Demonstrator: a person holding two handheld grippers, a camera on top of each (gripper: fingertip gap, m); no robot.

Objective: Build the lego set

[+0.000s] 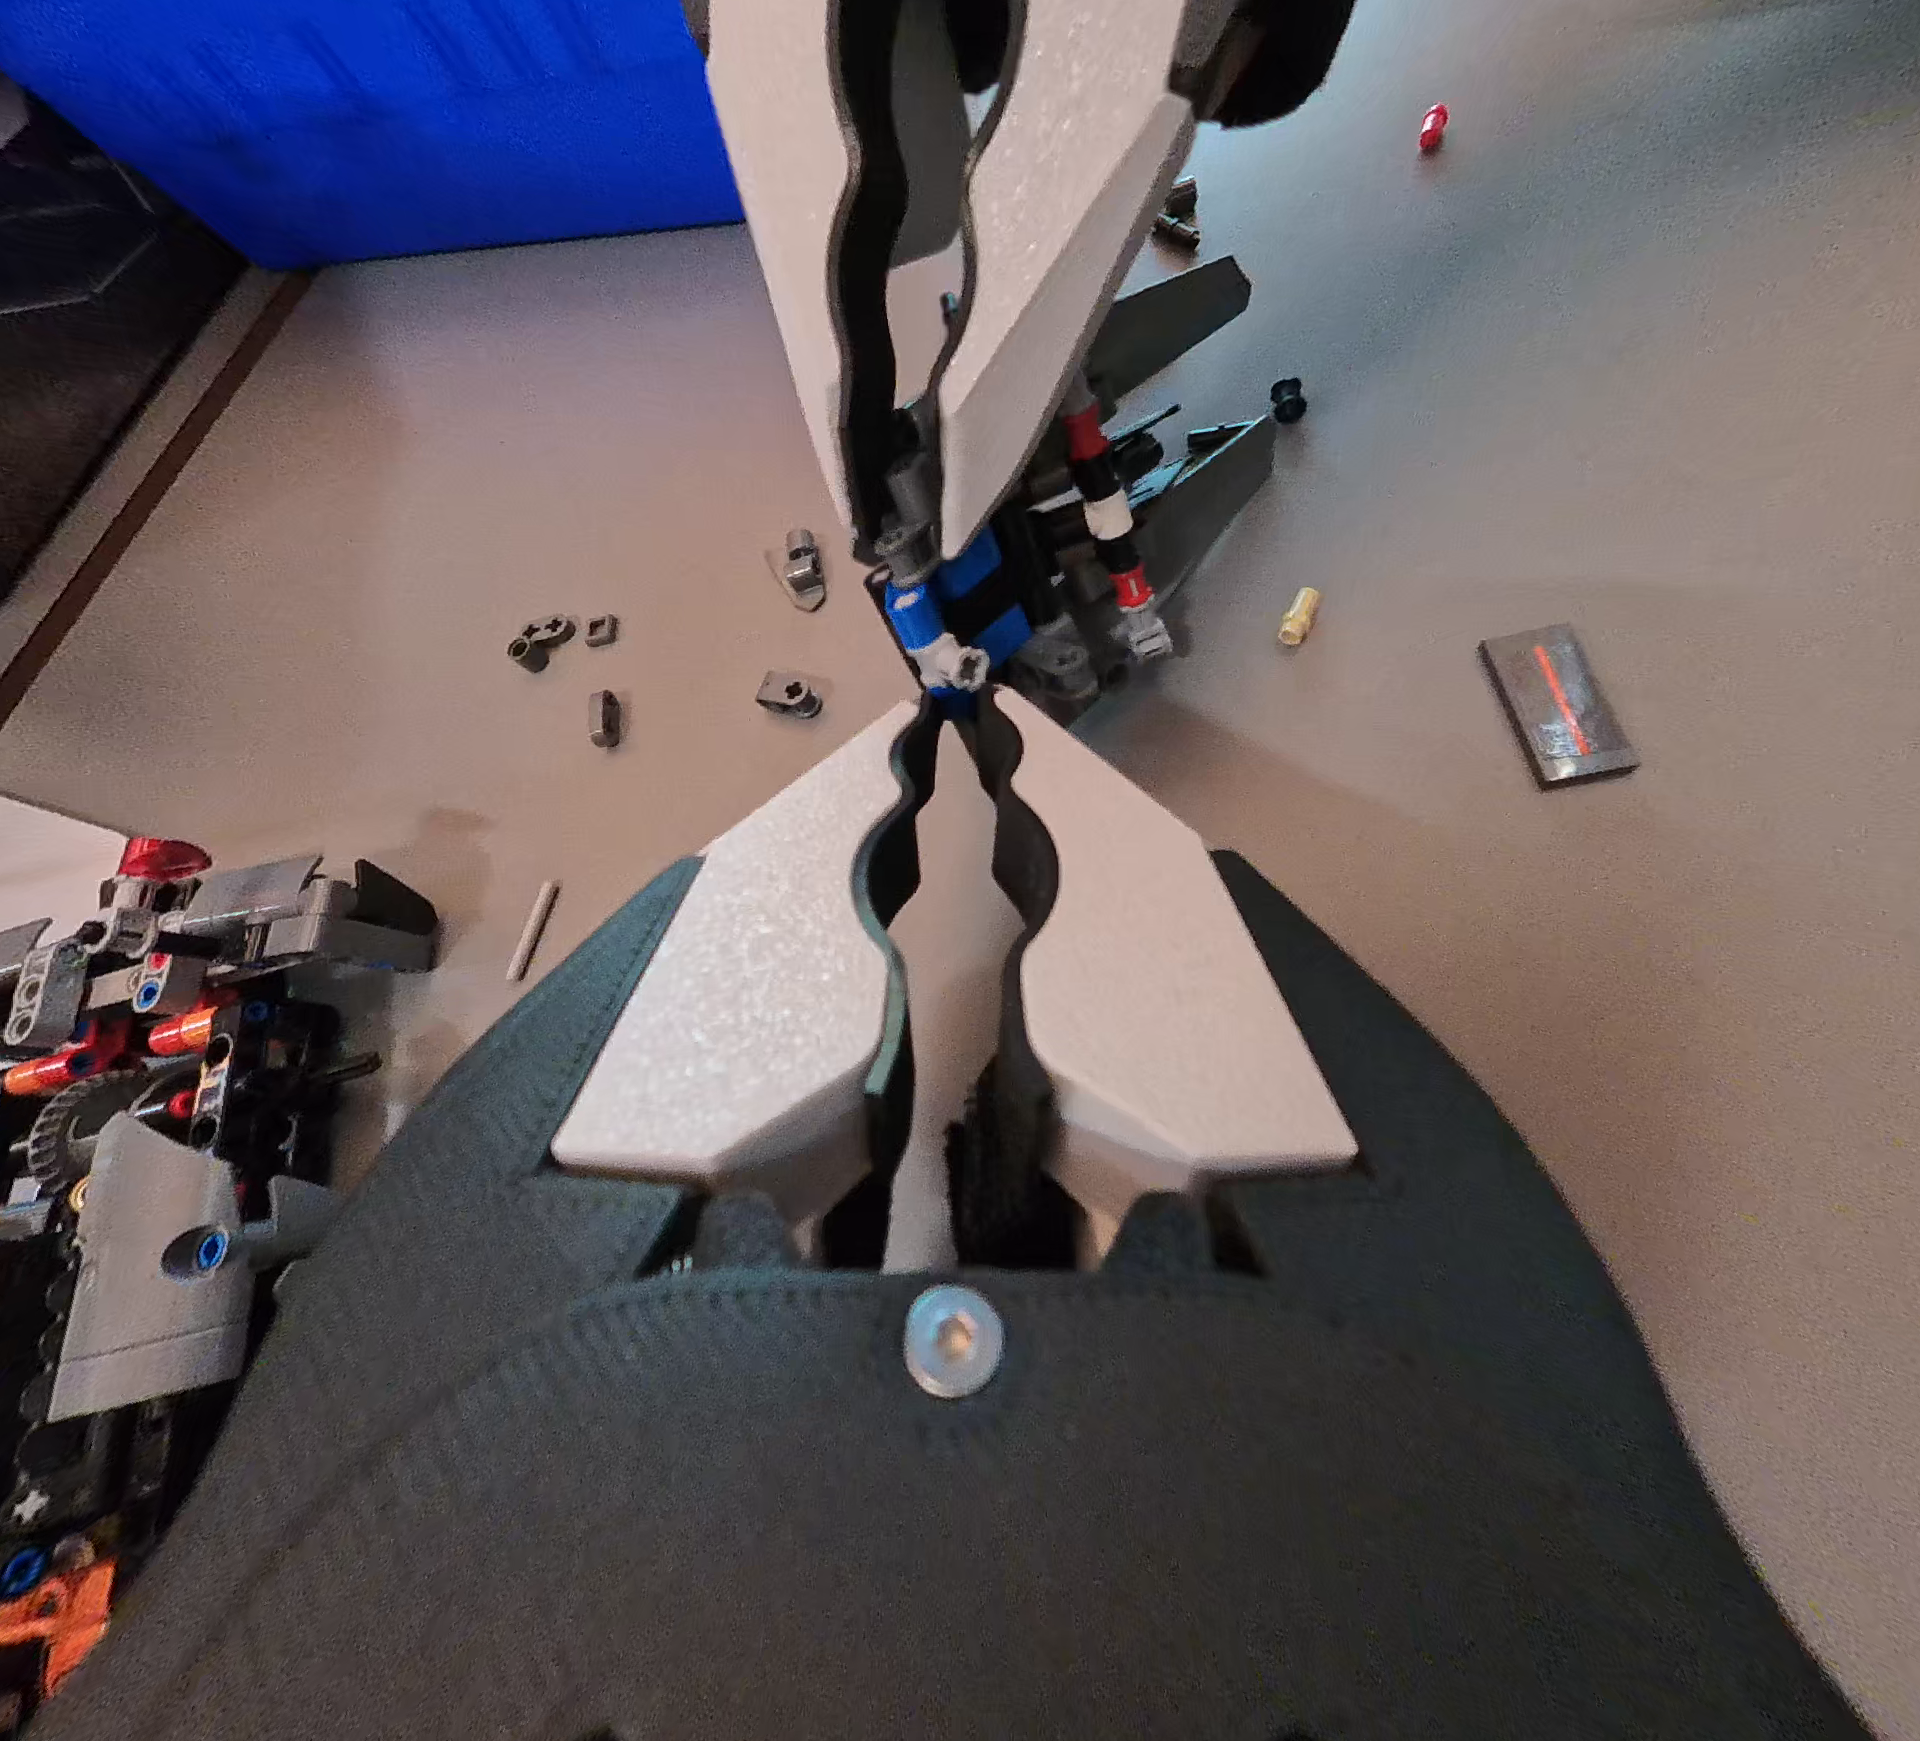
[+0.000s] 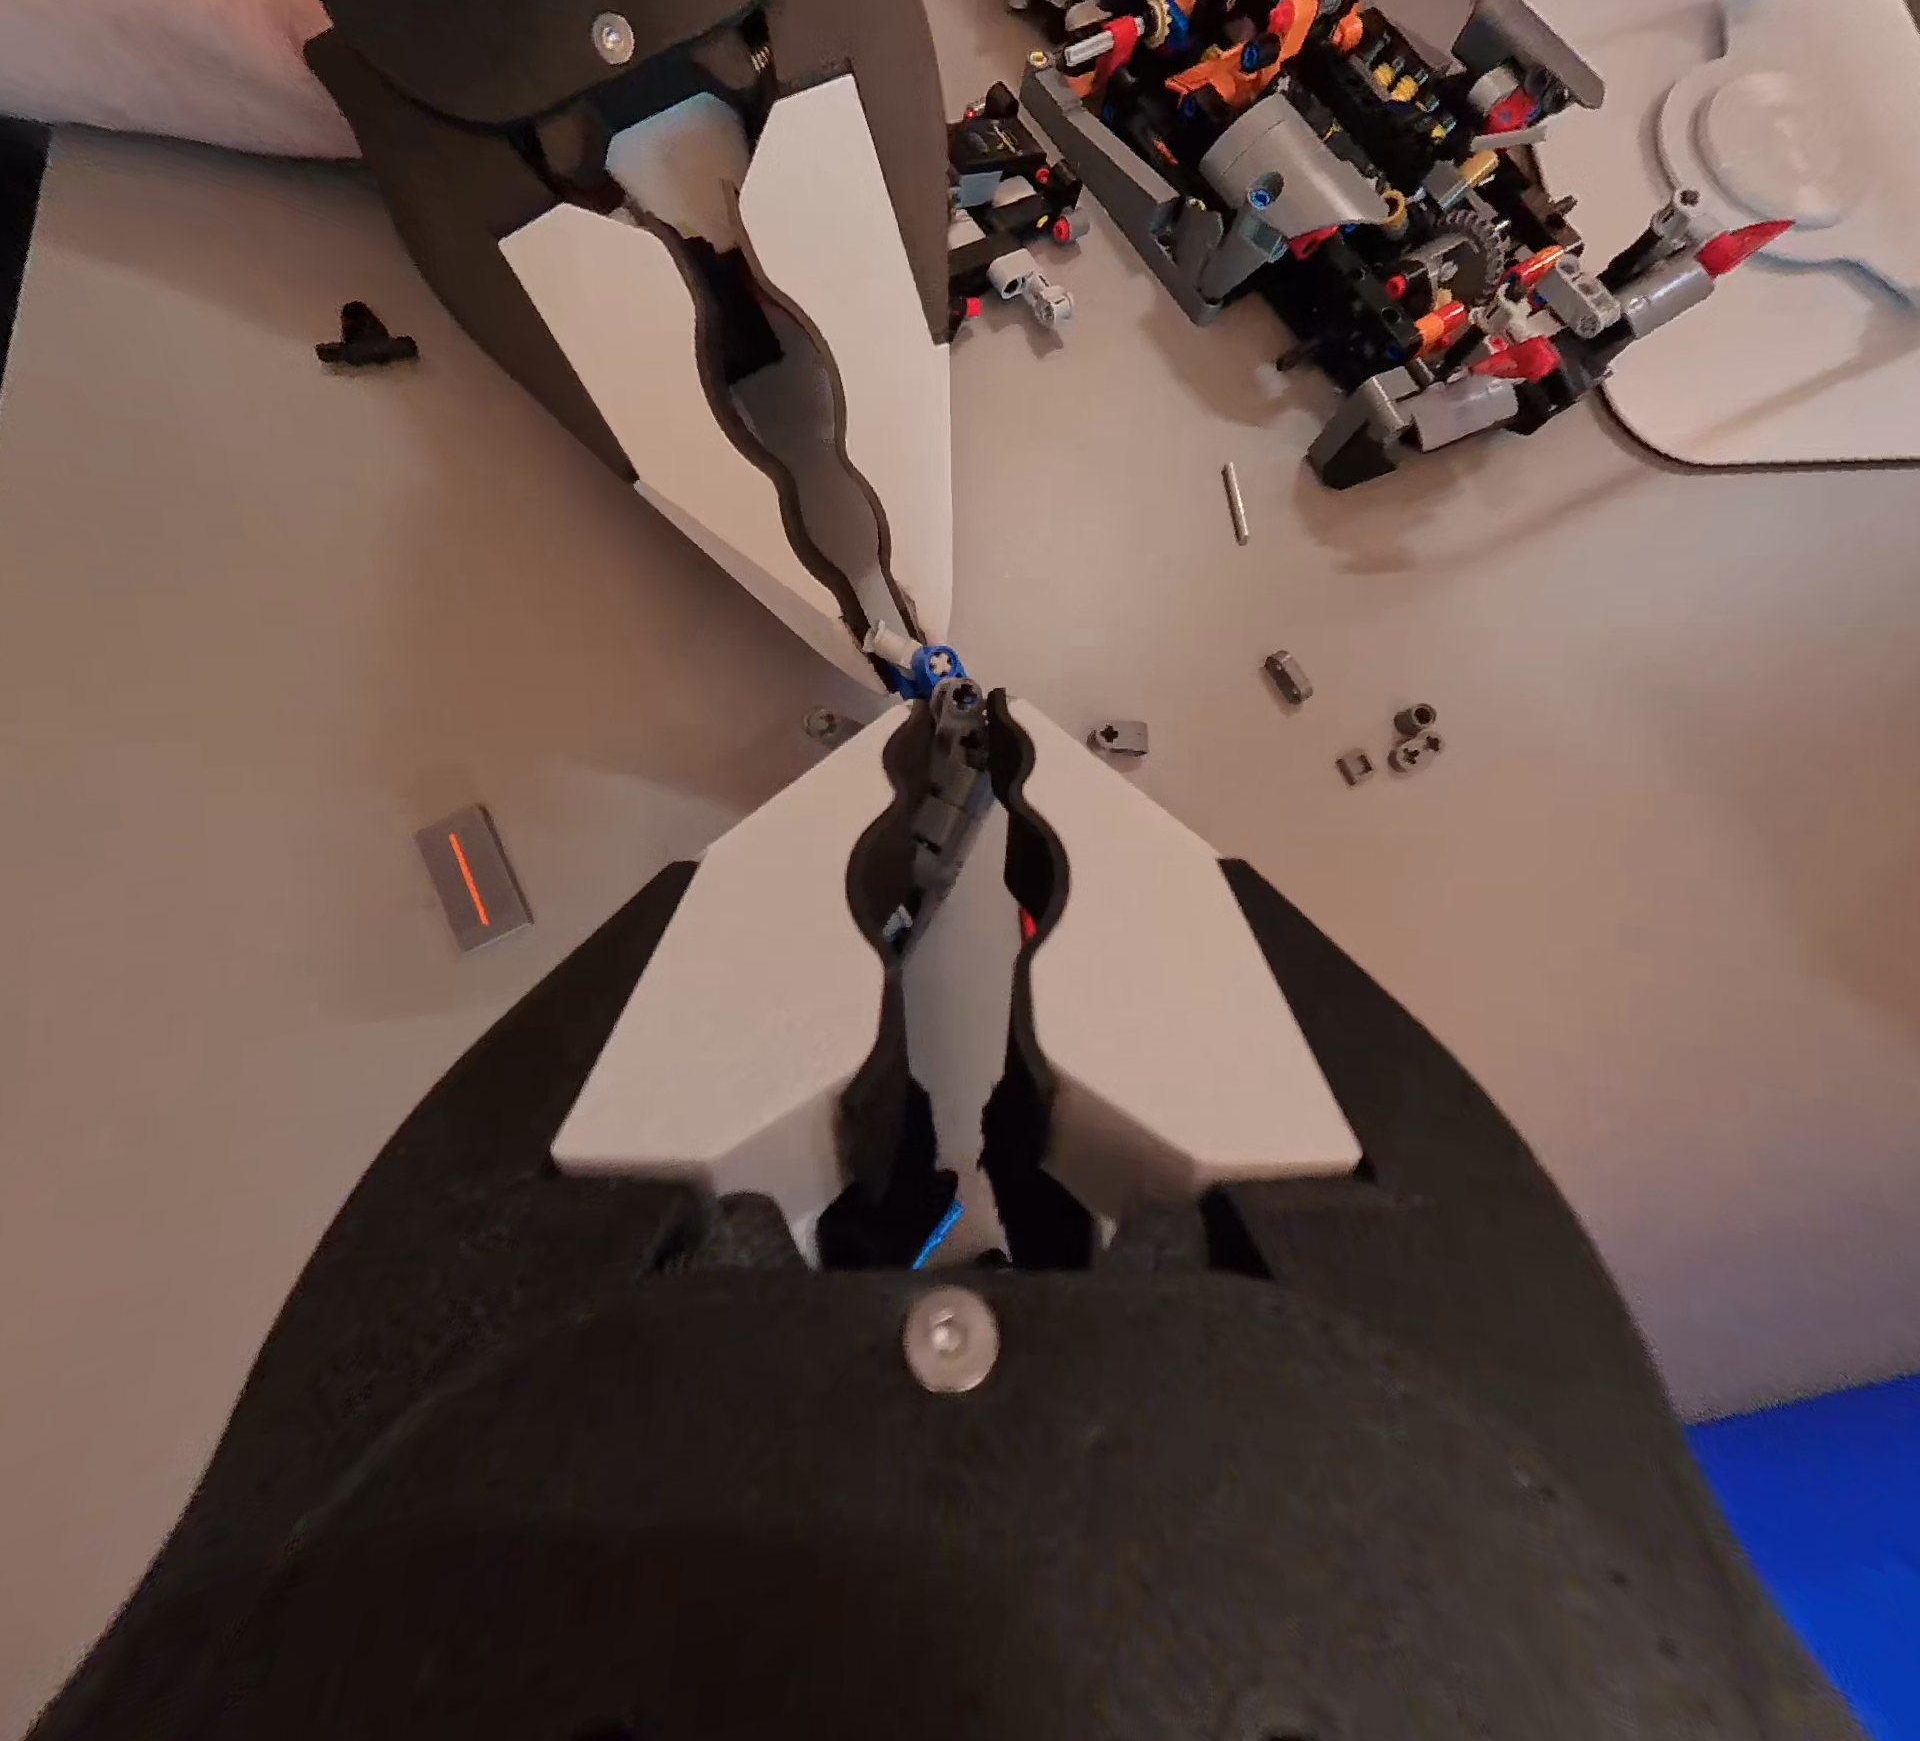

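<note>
Two claws meet tip to tip over a small lego sub-assembly, held up off the bench.

The left claw is nearly closed, pinching the blue-and-white connector end; the right claw is closed on the sub-assembly's dark grey pin end, likely bracing it so the parts can be pressed together. Loose grey pieces lie just beyond on the bench. The large built model sits well apart near one edge, the blue bin by another.

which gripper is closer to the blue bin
Left. The left gripper sits on the table side toward the blue bin; the right gripper reaches in from the far side, away from the bin, its jaws meeting the left's.
</note>
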